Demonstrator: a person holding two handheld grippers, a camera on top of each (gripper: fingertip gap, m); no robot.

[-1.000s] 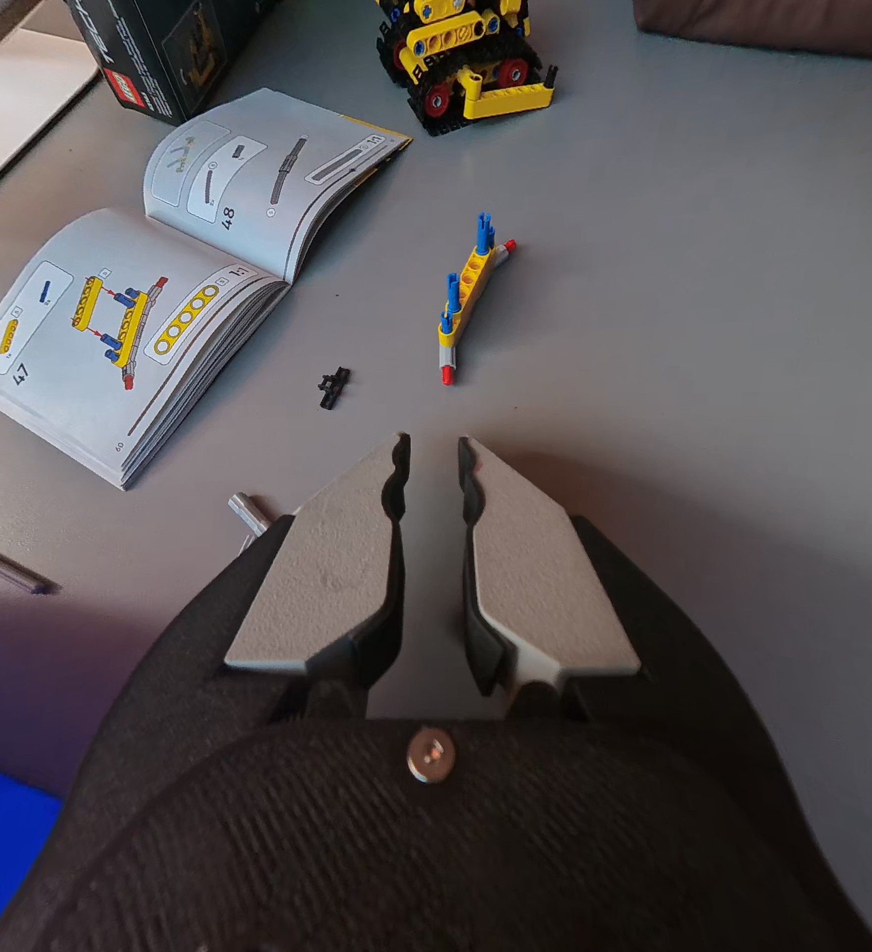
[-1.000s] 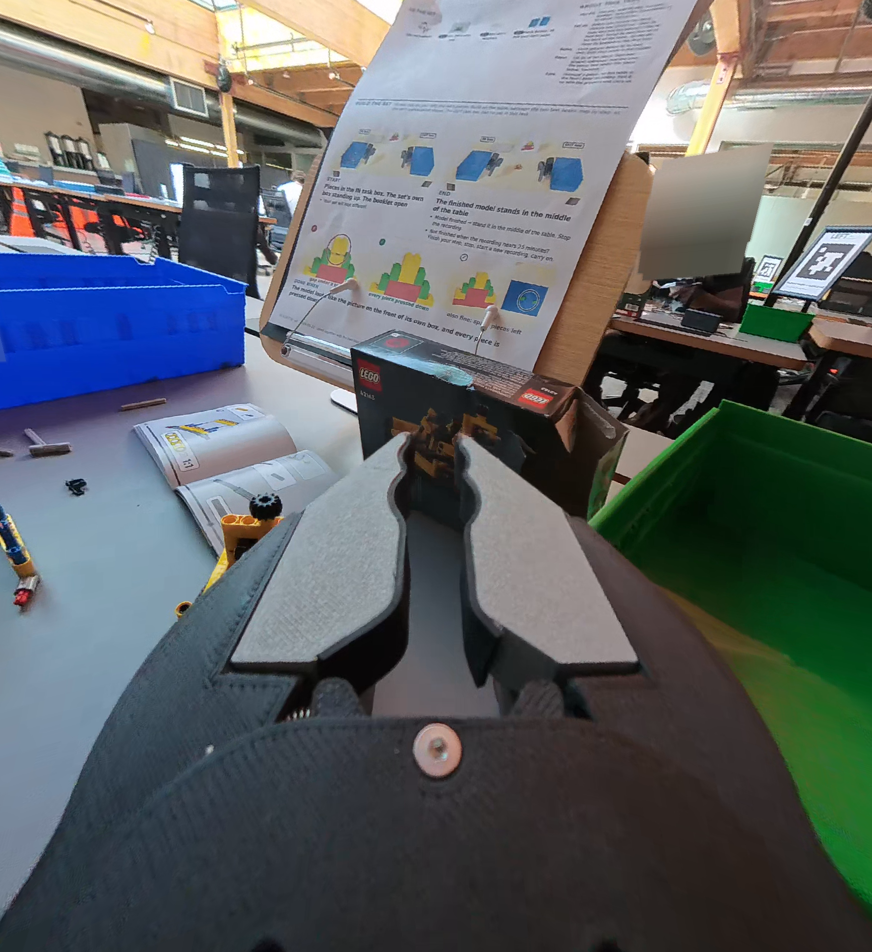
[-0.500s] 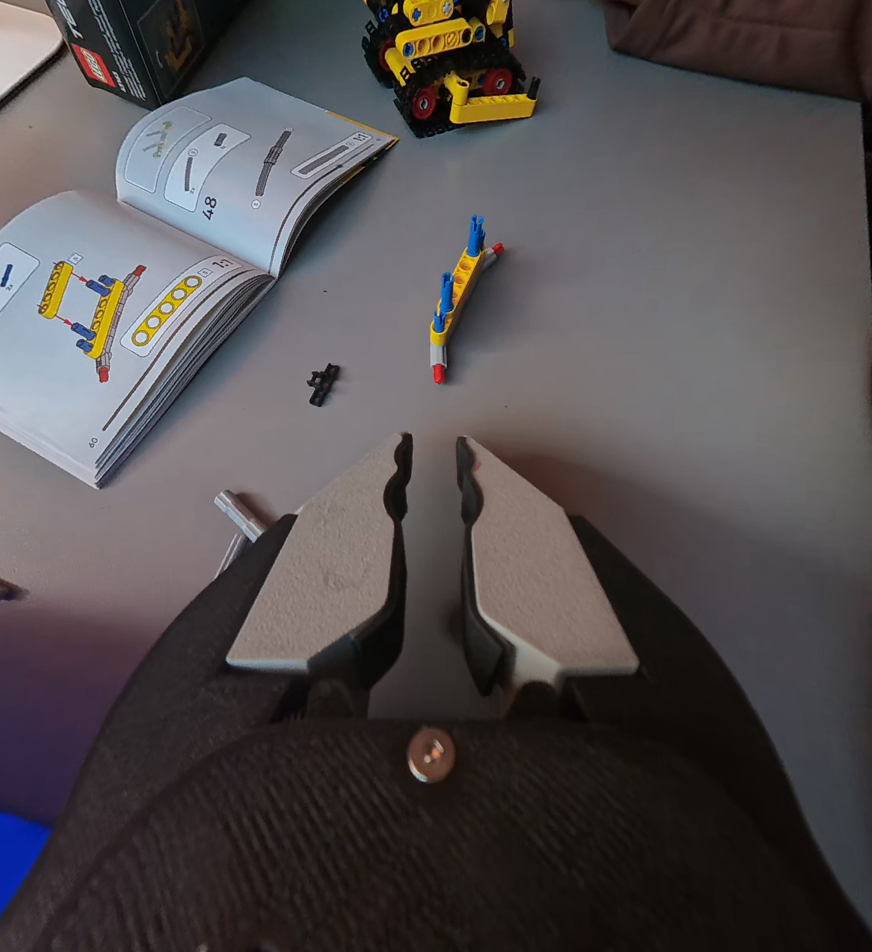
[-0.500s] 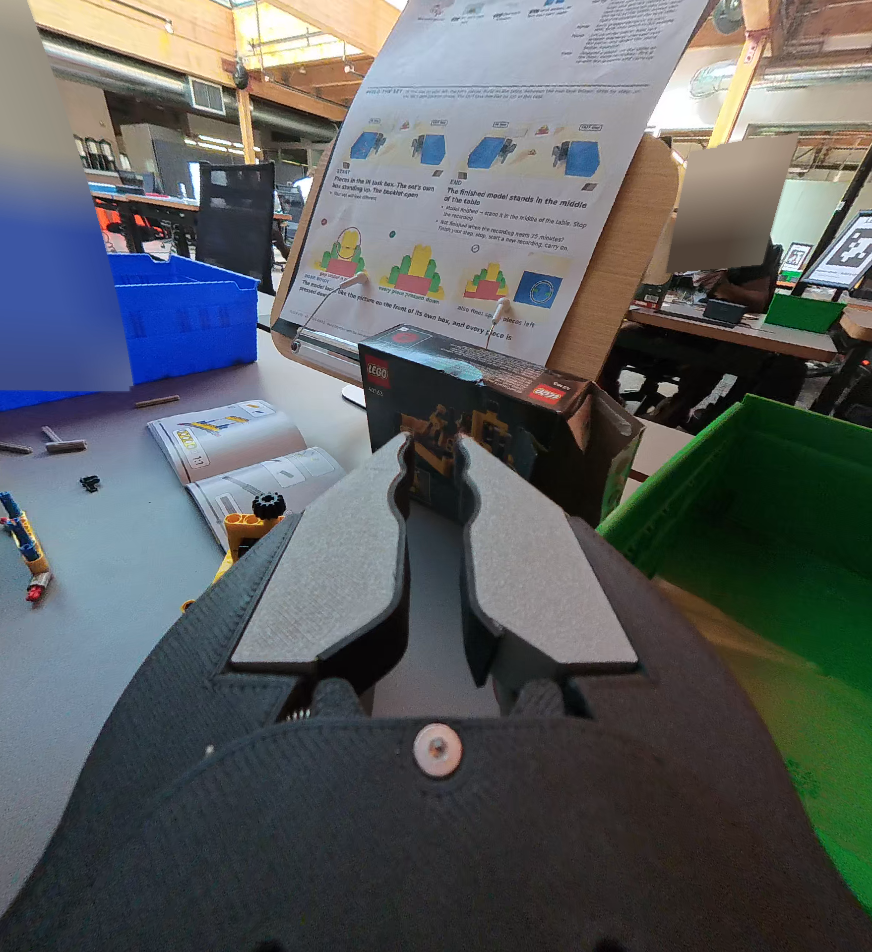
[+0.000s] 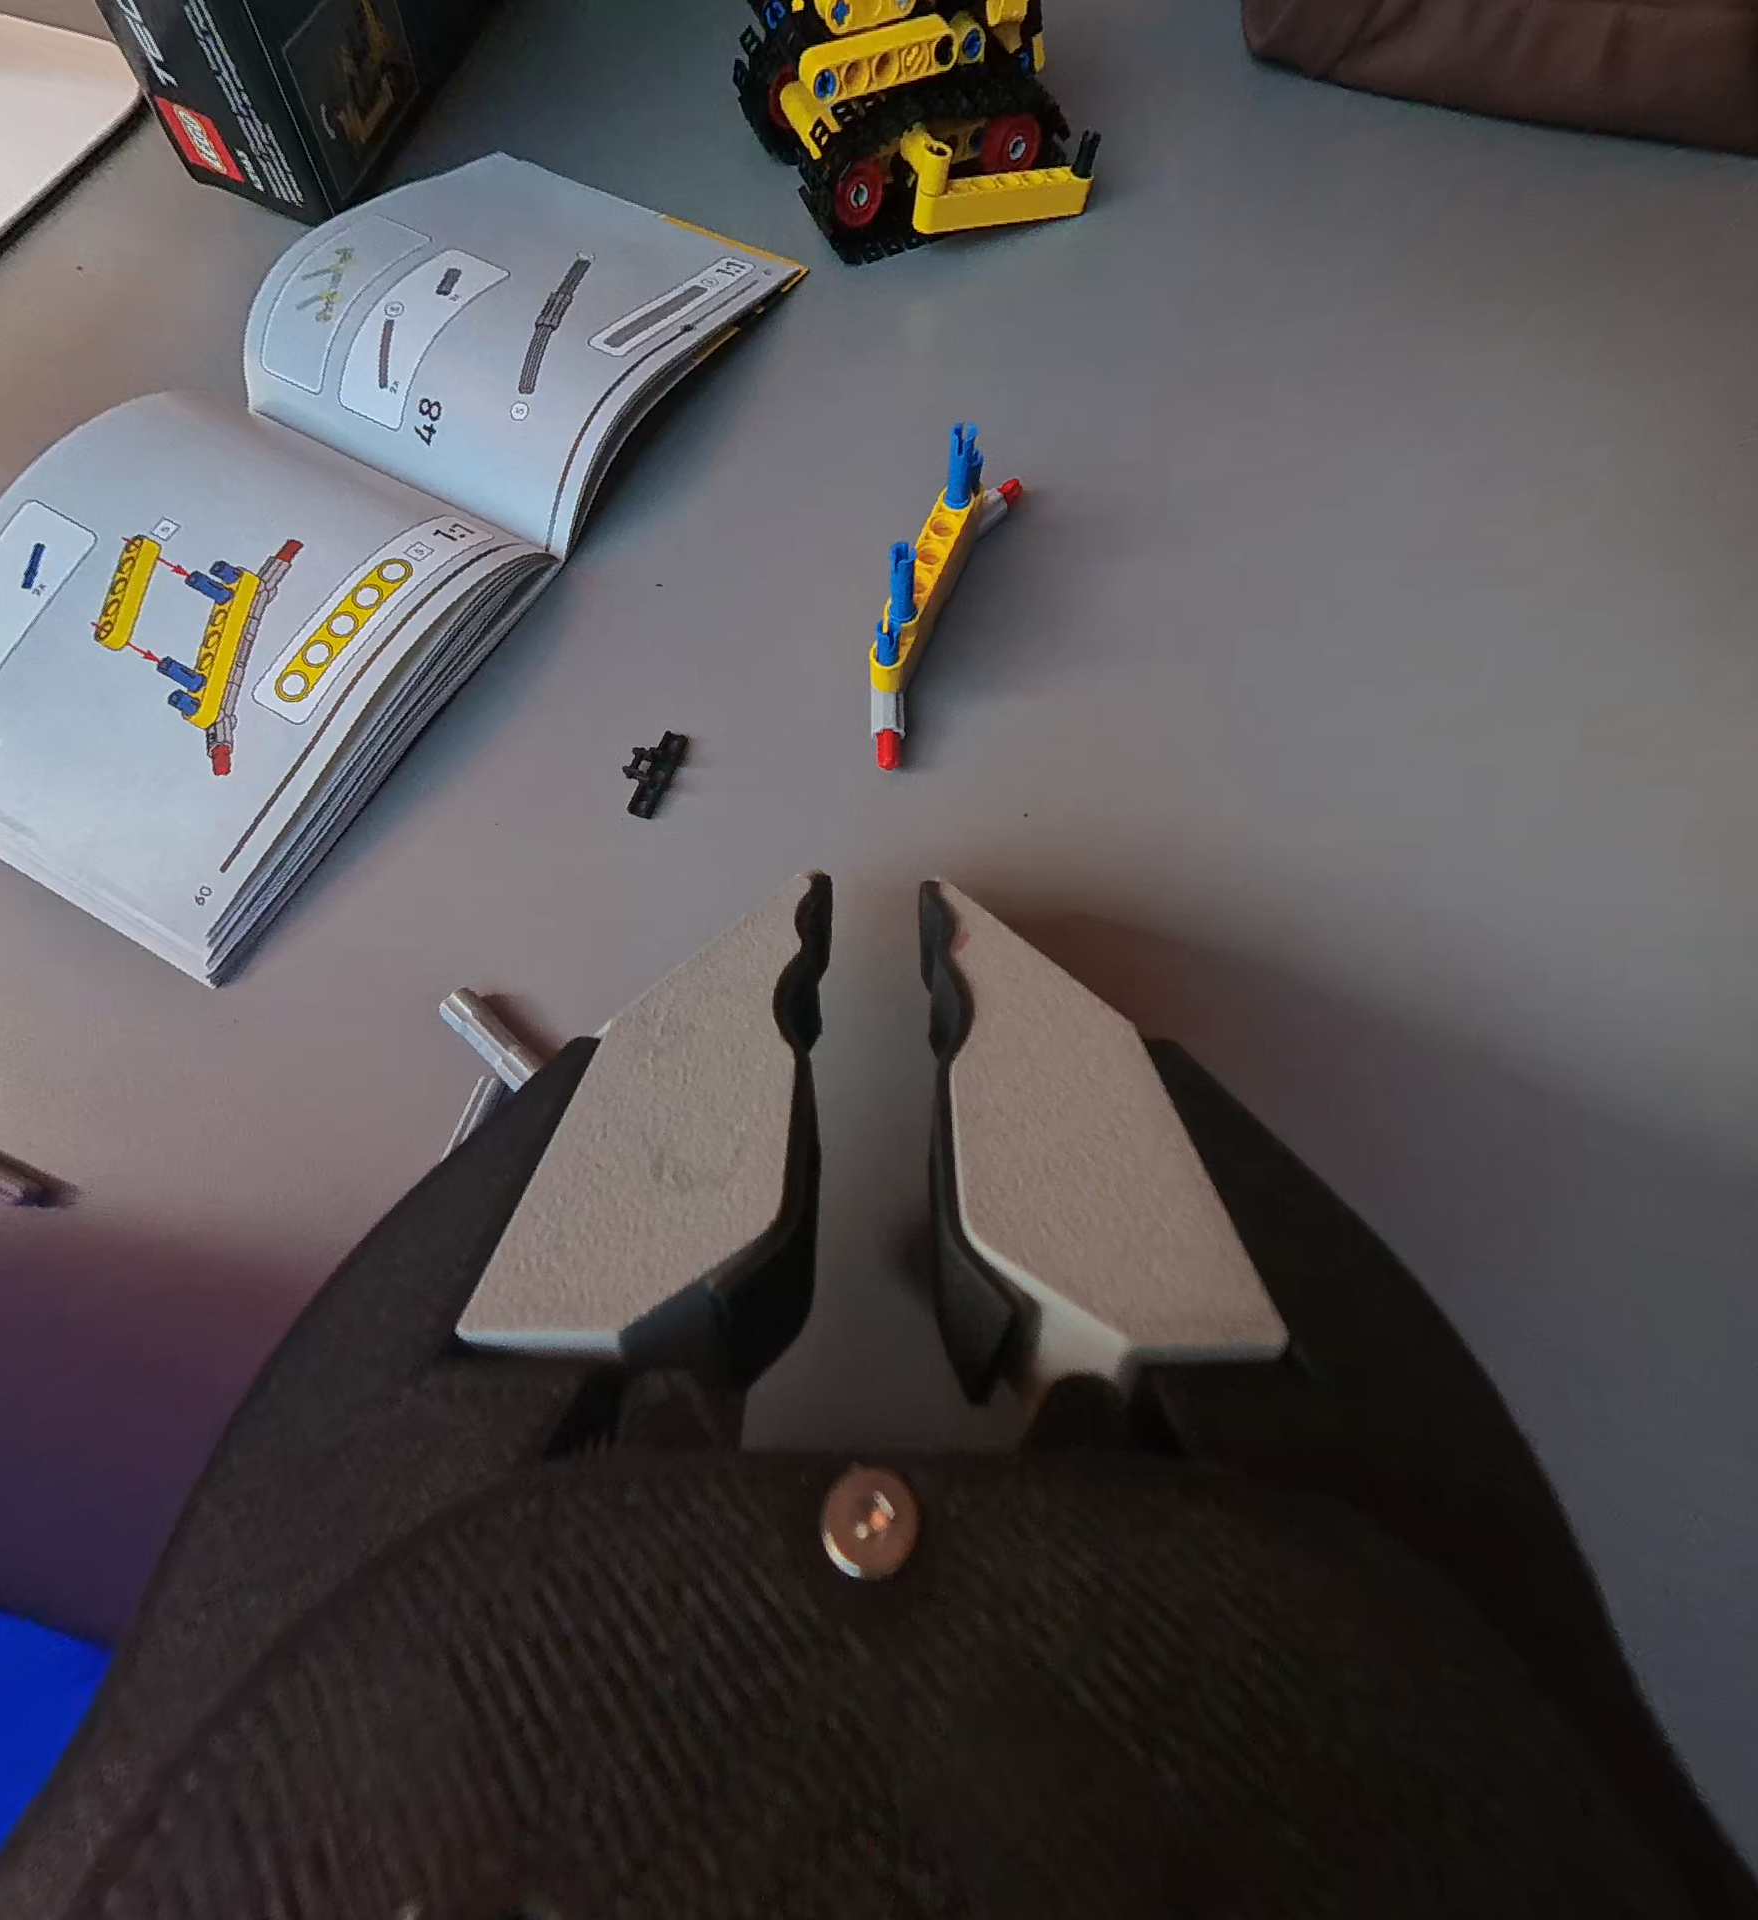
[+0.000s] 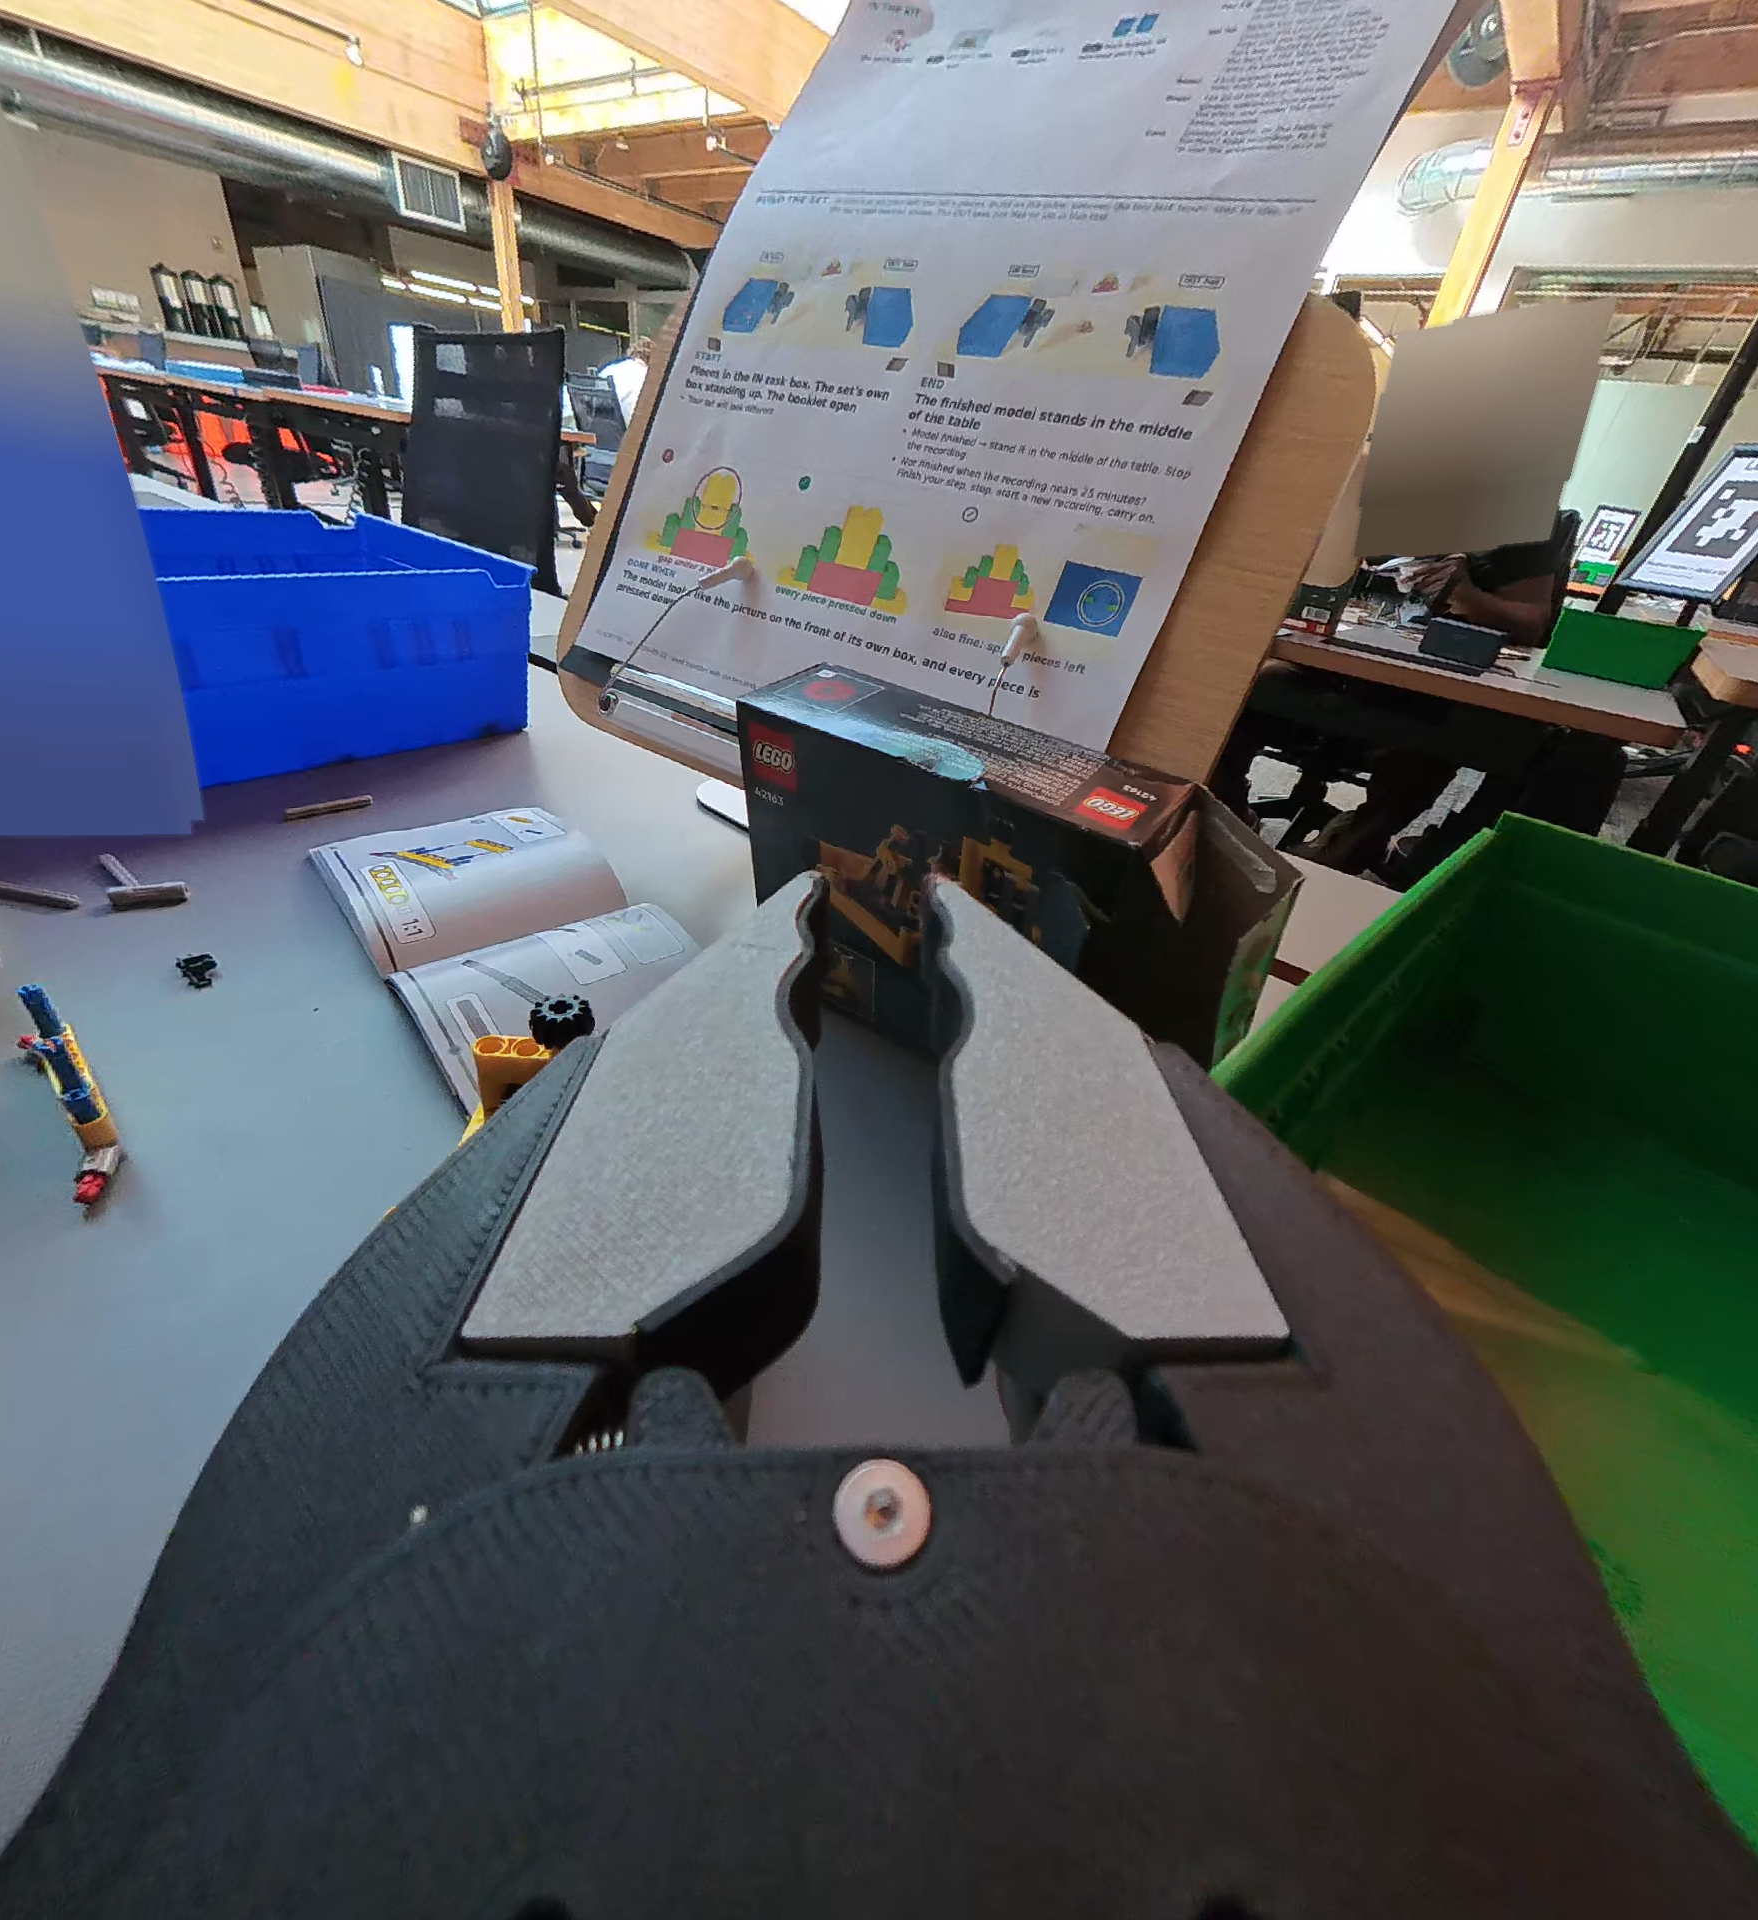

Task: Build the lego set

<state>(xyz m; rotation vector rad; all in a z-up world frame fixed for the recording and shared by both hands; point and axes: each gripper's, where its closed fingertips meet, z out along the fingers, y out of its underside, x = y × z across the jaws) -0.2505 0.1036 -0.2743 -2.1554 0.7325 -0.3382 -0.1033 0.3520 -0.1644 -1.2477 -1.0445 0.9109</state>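
- Left tool (image 5: 875, 883): jaws slightly spread, empty, above the counter (image 5: 1374, 727).
- Right tool (image 6: 875, 894): jaws slightly spread, empty.
- Ahead of the left tool: one yellow beam subassembly (image 5: 922, 592) with three blue pins; one black link (image 5: 655, 773).
- Far edge: one tracked model (image 5: 916, 114), judged mostly built; the subassembly is unattached.
- One open booklet (image 5: 262, 582); one set box (image 6: 958, 862).

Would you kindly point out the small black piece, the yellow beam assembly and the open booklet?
small black piece (image 5: 656, 774), left wrist view, its middle.
yellow beam assembly (image 5: 925, 582), left wrist view, the yellow beam.
open booklet (image 5: 179, 665), left wrist view, near page.
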